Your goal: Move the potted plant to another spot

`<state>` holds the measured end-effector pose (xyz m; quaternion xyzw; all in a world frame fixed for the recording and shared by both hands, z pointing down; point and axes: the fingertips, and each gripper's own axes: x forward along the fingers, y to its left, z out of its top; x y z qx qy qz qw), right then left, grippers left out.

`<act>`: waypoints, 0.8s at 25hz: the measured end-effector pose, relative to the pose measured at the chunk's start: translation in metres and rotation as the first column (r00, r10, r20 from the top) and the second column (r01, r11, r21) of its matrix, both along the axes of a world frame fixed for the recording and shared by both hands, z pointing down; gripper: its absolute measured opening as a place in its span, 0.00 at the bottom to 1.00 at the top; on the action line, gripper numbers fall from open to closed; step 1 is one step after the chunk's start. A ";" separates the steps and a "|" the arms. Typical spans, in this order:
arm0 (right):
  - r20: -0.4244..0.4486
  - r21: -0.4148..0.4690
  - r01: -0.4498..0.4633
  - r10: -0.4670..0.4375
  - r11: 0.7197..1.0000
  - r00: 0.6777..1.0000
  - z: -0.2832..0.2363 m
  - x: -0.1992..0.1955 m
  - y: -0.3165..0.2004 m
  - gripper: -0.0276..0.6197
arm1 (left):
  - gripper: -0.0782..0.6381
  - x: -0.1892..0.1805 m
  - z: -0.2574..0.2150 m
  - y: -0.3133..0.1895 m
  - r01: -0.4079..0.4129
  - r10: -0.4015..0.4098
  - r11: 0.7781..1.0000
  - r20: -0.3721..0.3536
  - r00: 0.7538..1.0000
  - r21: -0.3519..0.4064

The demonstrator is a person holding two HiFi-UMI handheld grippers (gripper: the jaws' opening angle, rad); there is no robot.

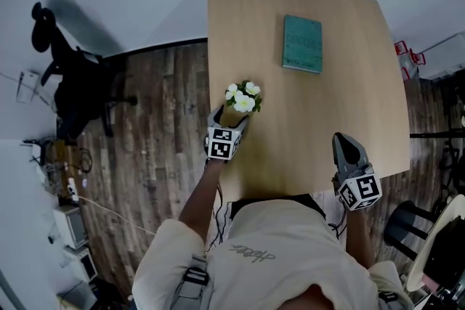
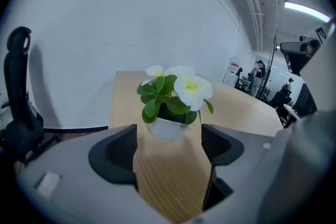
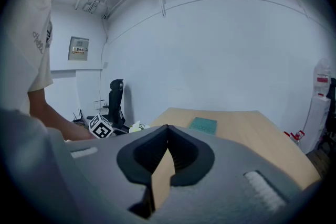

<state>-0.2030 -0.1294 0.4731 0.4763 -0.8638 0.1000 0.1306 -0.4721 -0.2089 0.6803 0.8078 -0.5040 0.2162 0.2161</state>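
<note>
The potted plant (image 1: 243, 98), white flowers and green leaves in a small white pot (image 2: 168, 128), stands near the left edge of the wooden table (image 1: 327, 120). My left gripper (image 1: 231, 115) is just short of it, open. In the left gripper view the pot sits at the mouth of the gap, level with the fingertips (image 2: 118, 152), which do not touch it. My right gripper (image 1: 343, 140) hovers over the table's front right part. It is shut, tips meeting with nothing between them (image 3: 167, 129). The right gripper view shows the plant (image 3: 137, 126) small at left.
A teal book (image 1: 302, 43) lies at the far middle of the table. A black office chair (image 1: 69, 76) stands on the wood floor to the left, by the white wall. More furniture and a dark stool (image 1: 407, 225) crowd the right side.
</note>
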 end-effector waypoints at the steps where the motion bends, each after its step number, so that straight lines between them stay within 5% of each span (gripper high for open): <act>1: -0.018 0.000 0.005 -0.005 1.000 1.000 0.001 -0.001 0.002 0.05 | 0.66 0.001 0.005 -0.002 -0.008 0.008 1.000 0.004 1.000 -0.008; 20: -0.092 -0.053 -0.013 0.008 0.998 0.996 0.022 -0.007 0.011 0.05 | 0.67 0.017 0.043 -0.040 -0.019 0.020 0.999 0.029 0.999 -0.038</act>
